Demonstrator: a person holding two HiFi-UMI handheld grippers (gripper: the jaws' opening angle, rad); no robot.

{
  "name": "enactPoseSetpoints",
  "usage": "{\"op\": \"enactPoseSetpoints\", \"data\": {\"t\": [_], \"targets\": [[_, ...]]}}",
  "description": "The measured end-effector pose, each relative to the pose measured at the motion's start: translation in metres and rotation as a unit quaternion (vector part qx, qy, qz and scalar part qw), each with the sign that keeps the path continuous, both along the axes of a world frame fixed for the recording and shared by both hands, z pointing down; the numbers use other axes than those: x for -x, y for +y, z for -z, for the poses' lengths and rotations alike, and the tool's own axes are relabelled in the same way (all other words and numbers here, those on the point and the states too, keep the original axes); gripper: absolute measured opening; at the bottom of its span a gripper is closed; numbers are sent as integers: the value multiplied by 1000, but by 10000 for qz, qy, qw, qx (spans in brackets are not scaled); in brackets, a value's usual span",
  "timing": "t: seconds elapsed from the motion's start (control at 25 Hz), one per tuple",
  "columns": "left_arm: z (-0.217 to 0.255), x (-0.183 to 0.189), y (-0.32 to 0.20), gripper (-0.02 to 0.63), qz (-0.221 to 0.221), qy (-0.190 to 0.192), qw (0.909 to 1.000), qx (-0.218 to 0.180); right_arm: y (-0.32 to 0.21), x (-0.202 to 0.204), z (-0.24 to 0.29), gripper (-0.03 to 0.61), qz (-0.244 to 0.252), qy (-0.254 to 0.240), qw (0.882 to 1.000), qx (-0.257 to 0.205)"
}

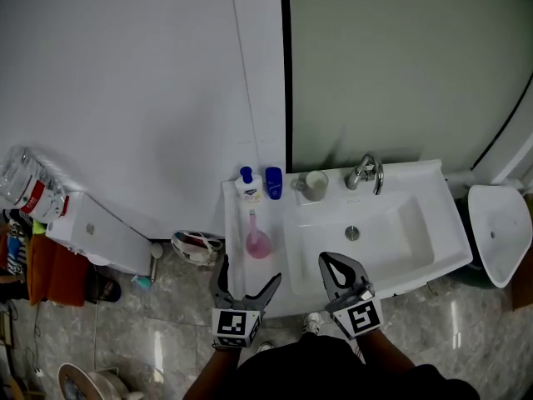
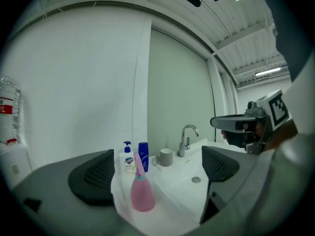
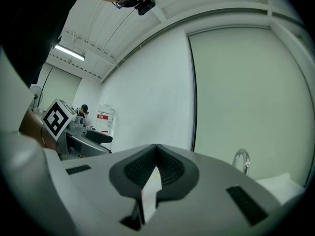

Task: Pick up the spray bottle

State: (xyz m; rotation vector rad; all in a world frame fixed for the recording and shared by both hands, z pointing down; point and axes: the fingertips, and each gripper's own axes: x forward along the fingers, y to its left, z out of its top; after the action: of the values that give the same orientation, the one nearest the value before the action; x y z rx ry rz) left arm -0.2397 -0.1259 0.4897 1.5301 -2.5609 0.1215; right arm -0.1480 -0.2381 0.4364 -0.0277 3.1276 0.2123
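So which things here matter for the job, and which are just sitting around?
Part of the job: pink plastic spray bottle; open left gripper facing it.
Just there: white pump soap bottle; blue bottle; grey cup; chrome tap; shut right gripper.

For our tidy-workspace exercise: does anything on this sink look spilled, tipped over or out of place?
Nothing stands out. The pink spray bottle, the soap pump bottle, the blue bottle and the cup all stand upright along the sink ledge, and no spill shows.
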Motion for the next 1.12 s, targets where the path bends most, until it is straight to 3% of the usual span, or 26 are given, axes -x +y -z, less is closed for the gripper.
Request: {"op": "enactPoseSetpoints", "data": {"t": [0.6,0.76,1.12], "targets": [[-15,-1,-41,546,883,18,9960,93,-55,18,-23,-2,935,198,9954,73],[-17,0,-42,536,943,-133,9952,204,-60,28,-32,-2,1025,285,9941,203],[-42,29,-42,508,1120,147,9934,177,-58,51,-57,-2,1026,598,9926,250]]}}
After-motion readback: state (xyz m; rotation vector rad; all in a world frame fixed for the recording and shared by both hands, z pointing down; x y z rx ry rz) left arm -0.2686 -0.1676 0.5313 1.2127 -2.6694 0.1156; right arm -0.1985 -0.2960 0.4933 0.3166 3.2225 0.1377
